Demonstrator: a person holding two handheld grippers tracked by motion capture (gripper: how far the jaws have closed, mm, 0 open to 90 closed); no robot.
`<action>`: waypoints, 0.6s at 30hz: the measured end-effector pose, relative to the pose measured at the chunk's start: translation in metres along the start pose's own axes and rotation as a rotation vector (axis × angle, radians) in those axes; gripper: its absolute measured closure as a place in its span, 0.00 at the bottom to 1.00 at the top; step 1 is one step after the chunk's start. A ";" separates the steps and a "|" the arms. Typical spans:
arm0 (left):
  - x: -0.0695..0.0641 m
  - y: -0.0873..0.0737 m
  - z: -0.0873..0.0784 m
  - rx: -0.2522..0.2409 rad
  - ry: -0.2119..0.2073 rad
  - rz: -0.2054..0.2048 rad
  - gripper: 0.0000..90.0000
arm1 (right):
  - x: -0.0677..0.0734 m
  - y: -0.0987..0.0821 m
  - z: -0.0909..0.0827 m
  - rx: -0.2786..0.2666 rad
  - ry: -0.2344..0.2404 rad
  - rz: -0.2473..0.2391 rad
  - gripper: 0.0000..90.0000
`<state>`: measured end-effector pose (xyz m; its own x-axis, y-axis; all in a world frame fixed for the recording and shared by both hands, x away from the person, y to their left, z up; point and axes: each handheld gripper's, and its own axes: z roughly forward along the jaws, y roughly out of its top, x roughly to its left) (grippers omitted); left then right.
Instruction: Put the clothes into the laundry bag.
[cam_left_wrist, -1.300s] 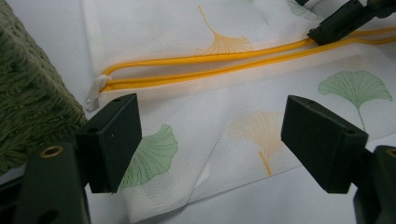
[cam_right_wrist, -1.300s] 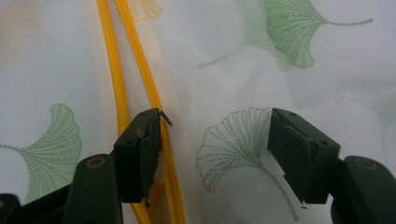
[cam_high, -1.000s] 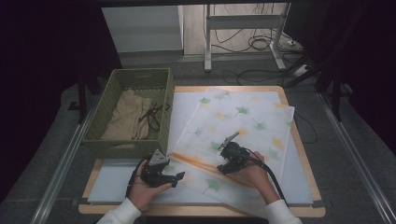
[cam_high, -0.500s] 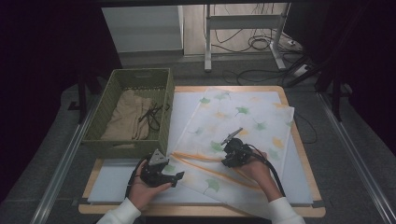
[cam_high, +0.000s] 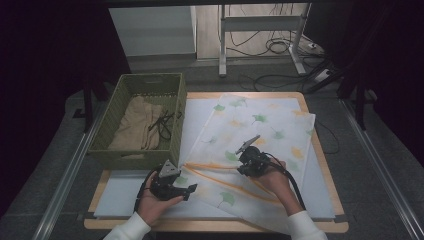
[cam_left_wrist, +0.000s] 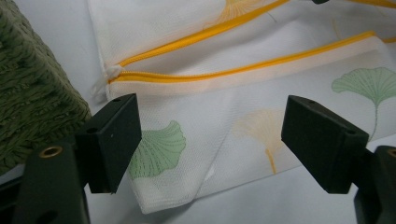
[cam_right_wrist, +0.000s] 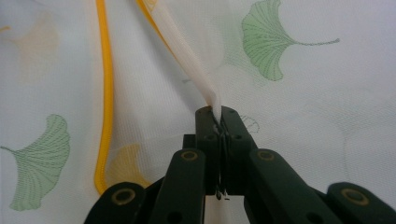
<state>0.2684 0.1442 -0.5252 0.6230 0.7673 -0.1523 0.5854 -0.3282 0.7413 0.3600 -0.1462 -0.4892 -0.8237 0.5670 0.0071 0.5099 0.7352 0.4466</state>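
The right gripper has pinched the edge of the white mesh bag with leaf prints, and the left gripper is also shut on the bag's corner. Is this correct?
Not fully. The right gripper is shut on the mesh bag, but the left gripper is open: in the left gripper view its jaws stand wide apart on either side of the bag's corner, without pressing it.

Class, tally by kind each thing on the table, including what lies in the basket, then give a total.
Mesh bag with ginkgo leaves: 1
Green woven basket: 1
Beige cloth in the basket: 1
Black cord in the basket: 1
Total: 4

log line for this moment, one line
right gripper: just closed, shut on bag edge | left gripper: open over bag corner, not gripping | basket: holds cloth
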 end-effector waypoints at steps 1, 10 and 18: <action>0.001 0.000 0.000 -0.002 -0.002 -0.001 0.22 | -0.001 0.000 -0.001 -0.006 0.003 -0.002 0.97; 0.002 -0.001 -0.001 -0.008 -0.004 -0.018 0.22 | -0.001 0.003 -0.016 -0.056 0.012 -0.003 0.97; 0.002 -0.001 -0.003 -0.021 -0.019 -0.042 0.22 | -0.002 0.008 -0.025 -0.084 0.008 -0.014 0.97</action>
<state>0.2678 0.1480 -0.5246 0.6081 0.7694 -0.1955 0.6002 -0.2845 0.7475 0.3596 -0.1505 -0.4635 -0.8326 0.5539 0.0075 0.4764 0.7091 0.5199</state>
